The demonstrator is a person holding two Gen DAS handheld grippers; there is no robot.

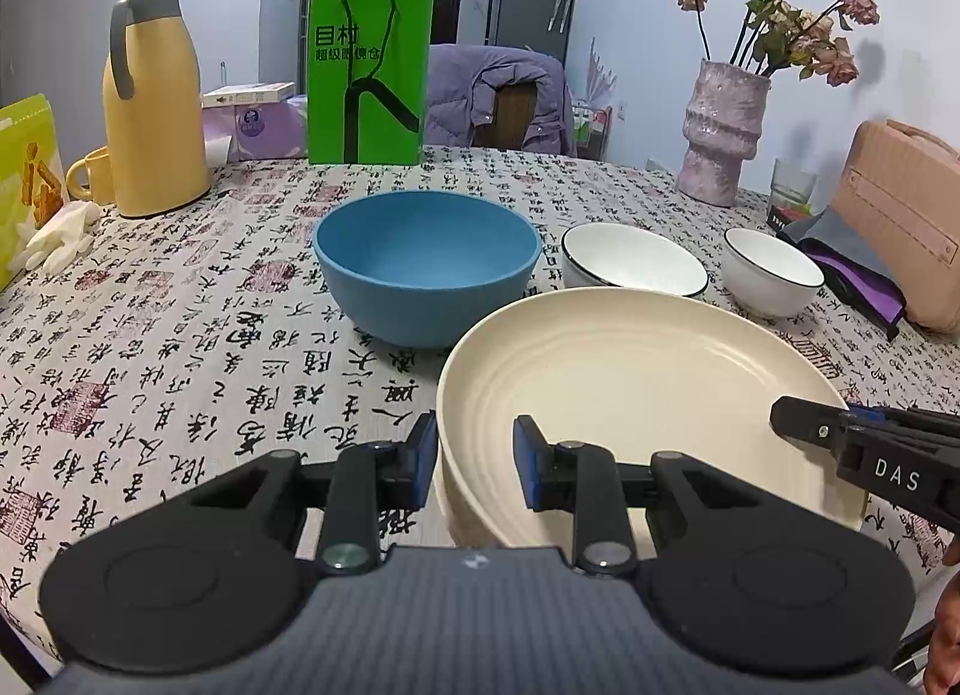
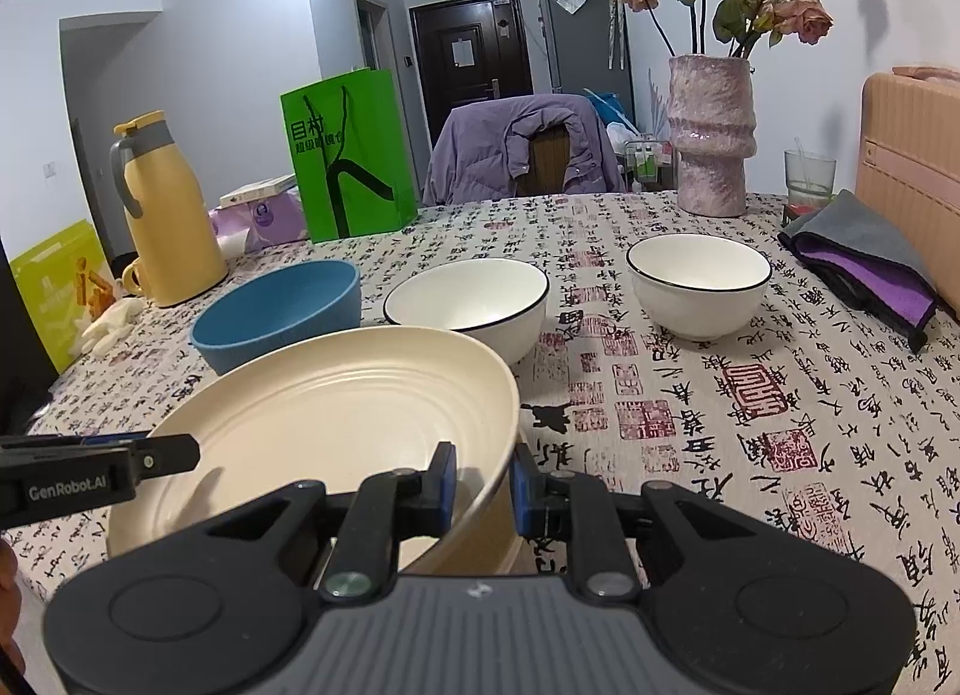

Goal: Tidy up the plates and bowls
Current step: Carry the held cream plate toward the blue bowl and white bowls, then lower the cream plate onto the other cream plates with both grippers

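At near table edge: cream plate tilted, each gripper's jaws nearly shut on its rim, left gripper on left rim, right gripper on right rim. Blue bowl and two white bowls stand apart behind, unstacked. Judged early: nothing nested yet, all sorting left

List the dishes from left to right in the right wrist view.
Cream plate → blue bowl → rimmed white bowl → second white bowl.
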